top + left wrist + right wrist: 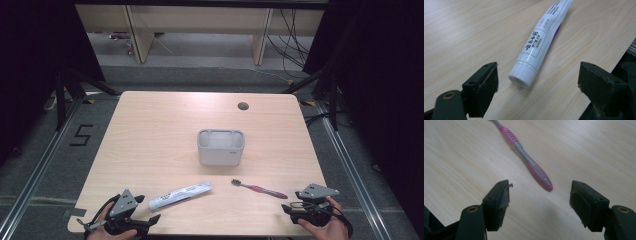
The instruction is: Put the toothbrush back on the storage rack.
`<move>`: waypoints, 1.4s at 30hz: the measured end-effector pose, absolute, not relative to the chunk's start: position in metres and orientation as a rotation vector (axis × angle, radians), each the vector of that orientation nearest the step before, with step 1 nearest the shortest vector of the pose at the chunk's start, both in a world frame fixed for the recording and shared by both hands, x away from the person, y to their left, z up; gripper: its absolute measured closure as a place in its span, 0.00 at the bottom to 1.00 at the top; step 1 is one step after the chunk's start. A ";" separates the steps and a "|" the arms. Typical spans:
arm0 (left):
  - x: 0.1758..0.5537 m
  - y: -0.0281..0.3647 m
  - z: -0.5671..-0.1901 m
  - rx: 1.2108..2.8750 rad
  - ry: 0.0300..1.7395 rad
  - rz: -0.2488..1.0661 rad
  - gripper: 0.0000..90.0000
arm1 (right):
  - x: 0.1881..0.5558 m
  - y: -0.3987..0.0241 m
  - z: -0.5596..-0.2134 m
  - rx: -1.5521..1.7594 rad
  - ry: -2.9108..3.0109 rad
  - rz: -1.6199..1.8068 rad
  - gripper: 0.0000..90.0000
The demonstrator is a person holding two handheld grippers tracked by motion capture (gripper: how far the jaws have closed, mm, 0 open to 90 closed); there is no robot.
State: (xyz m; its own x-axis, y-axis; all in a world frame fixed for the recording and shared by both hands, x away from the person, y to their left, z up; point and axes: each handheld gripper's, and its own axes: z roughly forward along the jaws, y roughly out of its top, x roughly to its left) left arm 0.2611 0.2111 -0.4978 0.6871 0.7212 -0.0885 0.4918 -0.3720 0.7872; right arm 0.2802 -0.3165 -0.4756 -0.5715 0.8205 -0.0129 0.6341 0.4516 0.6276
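High view. Left gripper at the near left corner of the table, jaws spread and holding nothing; toothpaste tube just ahead of the jaw tips, slanting away and to the right, not touched. Right gripper at the near right edge, jaws also apart and empty; pink toothbrush lying just ahead and to its left, handle end nearest, bristle head farthest. Grey holder well ahead of both, midway between them. Left hand and right hand cut off by the bottom edge, each wrapped round a gripper body; jaw tips dark and hard to separate against the table edge.

Left gripper view. 2 black jaws wide apart, nothing between the pads. Toothpaste tube lying flat in line with the gap, white cap end nearest, just beyond the tips and closer to the left jaw; far end cut off at the top of the frame. Print on the tube too small to read. Gripper low and near level with the table.

Right gripper view. 2 jaws clearly parted, nothing gripped. Toothbrush ahead of the gap, handle tip just beyond the jaw tips and between them, shaft running away to the upper left; head cut off at the top edge. Gripper low, tilted slightly down toward the table.
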 end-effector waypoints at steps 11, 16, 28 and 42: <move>0.262 0.212 -0.497 2.026 0.936 0.333 0.18 | 0.286 -0.310 -0.470 1.147 2.427 0.824 0.40; 0.262 0.214 -0.496 2.054 0.914 0.341 0.17 | 0.290 -0.303 -0.465 1.102 2.442 0.807 0.41; 0.262 0.214 -0.496 2.057 0.915 0.344 0.17 | 0.307 -0.284 -0.459 1.024 2.512 0.741 0.45; 0.262 0.214 -0.496 2.064 0.910 0.343 0.17 | 0.327 -0.271 -0.459 0.910 2.611 0.675 0.53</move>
